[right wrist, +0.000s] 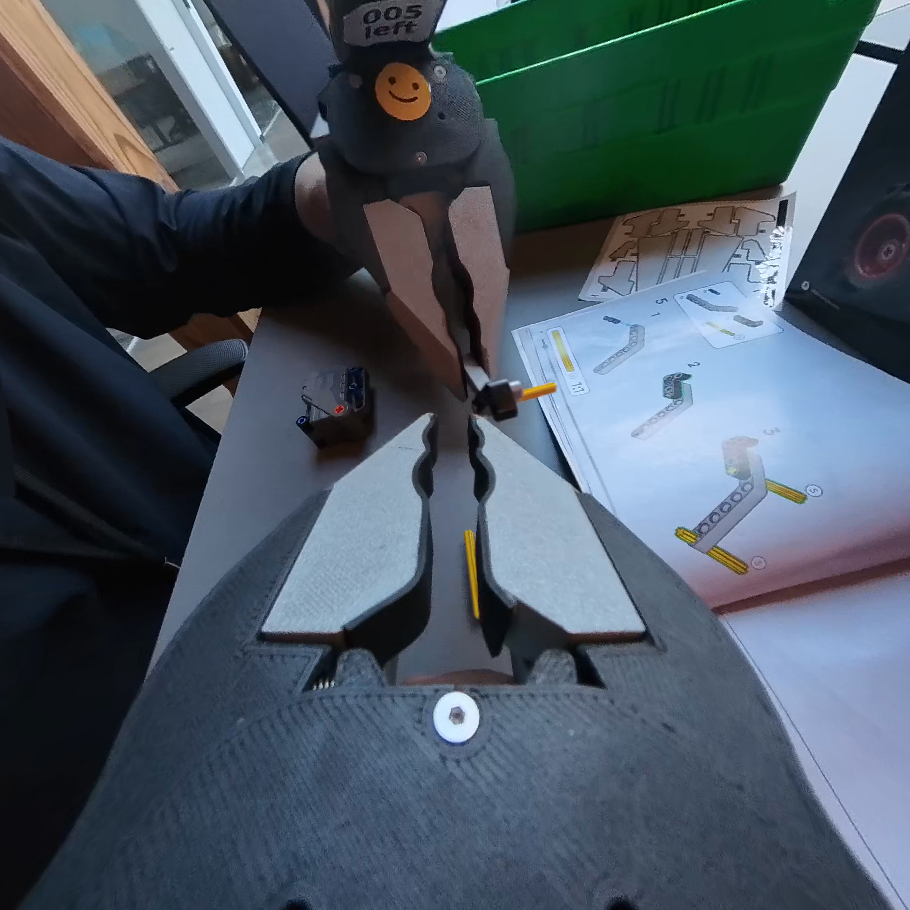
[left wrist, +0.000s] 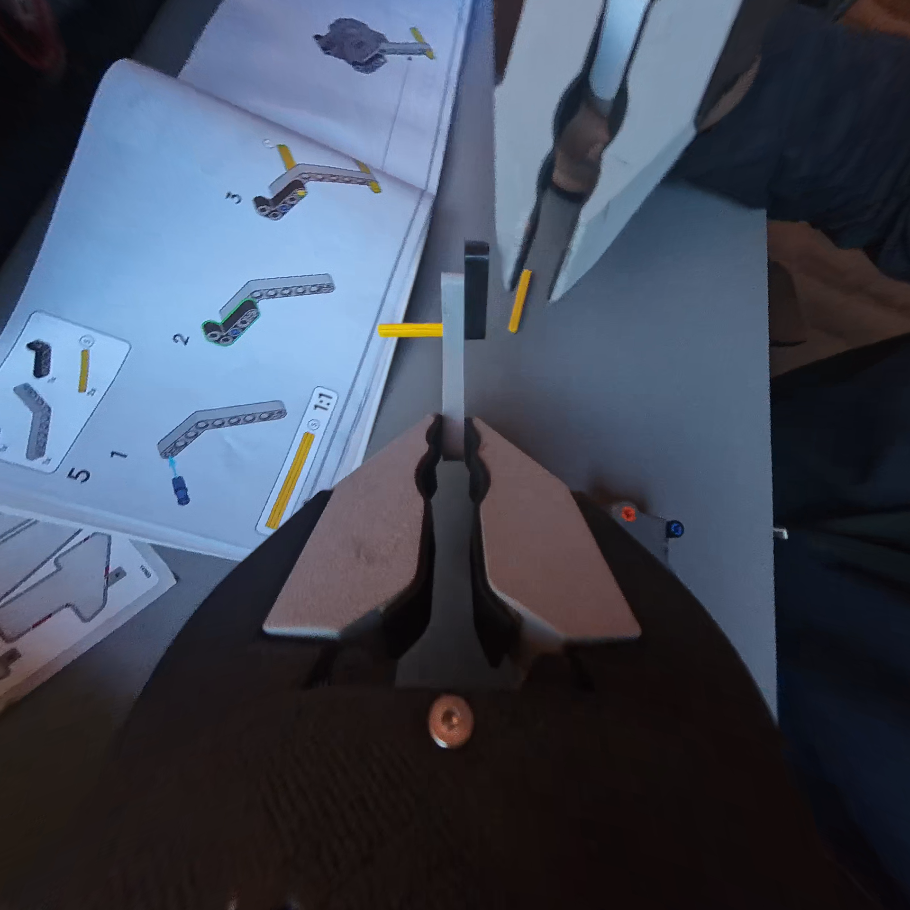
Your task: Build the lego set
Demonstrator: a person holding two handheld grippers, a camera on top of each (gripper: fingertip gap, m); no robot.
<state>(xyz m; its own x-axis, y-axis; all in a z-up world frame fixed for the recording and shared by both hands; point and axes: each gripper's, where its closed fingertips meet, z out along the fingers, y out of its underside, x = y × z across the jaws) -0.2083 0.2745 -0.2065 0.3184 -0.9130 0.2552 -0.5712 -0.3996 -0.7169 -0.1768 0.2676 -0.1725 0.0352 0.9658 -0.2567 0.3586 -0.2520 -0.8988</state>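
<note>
My left gripper [left wrist: 452, 423] is shut on a light grey angled beam [left wrist: 453, 364] held above the grey table [left wrist: 640, 369]. A black bent piece [left wrist: 475, 290] sits on the beam's far end, and a yellow axle [left wrist: 410, 330] sticks out of it to the left. In the right wrist view the left gripper [right wrist: 465, 389] holds the same assembly, with its black piece [right wrist: 497, 396] and axle [right wrist: 539, 390]. My right gripper [right wrist: 453, 423] is slightly open and empty, pointing down over a second yellow axle [right wrist: 471, 573] lying on the table [right wrist: 295, 468]. That axle [left wrist: 519, 300] lies at the right gripper's tips [left wrist: 529, 295].
An open instruction booklet [left wrist: 197, 246] lies beside the work spot and also shows in the right wrist view [right wrist: 714, 443]. A dark grey block with red and blue pins [right wrist: 337, 404] stands on the table. A sticker sheet [right wrist: 689, 246], a green bin [right wrist: 665, 123] and a black box [right wrist: 861, 221] are behind. My hands' fingertips stand some 5 centimeters from each other.
</note>
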